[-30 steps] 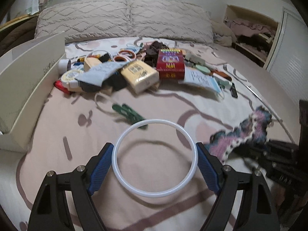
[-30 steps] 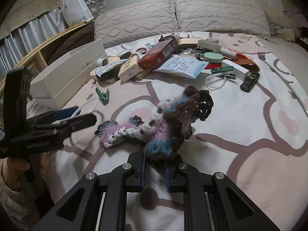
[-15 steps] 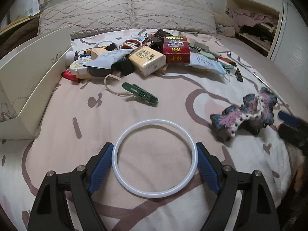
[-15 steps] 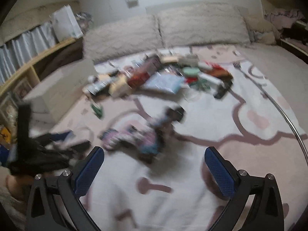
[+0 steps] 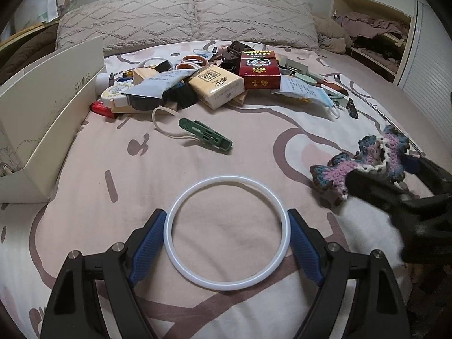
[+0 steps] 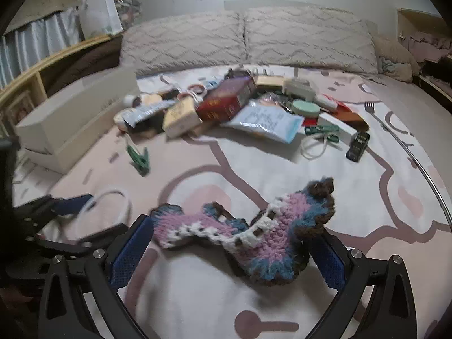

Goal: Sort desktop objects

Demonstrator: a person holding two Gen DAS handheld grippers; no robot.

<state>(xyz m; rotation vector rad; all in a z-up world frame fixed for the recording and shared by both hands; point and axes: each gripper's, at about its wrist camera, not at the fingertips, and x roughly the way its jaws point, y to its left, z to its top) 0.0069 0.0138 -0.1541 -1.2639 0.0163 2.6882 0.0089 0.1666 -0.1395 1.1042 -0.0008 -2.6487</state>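
Observation:
My left gripper (image 5: pixel 226 243) is shut on a white plastic ring (image 5: pixel 180 209), its blue pads pressing the ring's left and right sides just above the bedspread. The ring also shows in the right wrist view (image 6: pixel 124 197). My right gripper (image 6: pixel 226 251) is wide open, its jaws either side of a pink, blue and white crocheted piece (image 6: pixel 254 231) lying on the bed. That piece appears at the right of the left wrist view (image 5: pixel 375 155).
A pile of boxes, tape rolls and packets (image 5: pixel 214 82) lies mid-bed, with a red box (image 5: pixel 258 69). A green clothes peg (image 5: pixel 206 135) lies nearer. A white open box (image 5: pixel 42 113) stands on the left. Pillows (image 5: pixel 186 17) lie behind.
My right gripper let go of the crocheted piece, opened wide and now frames it on the bed. My left gripper kept the ring and moved slightly back.

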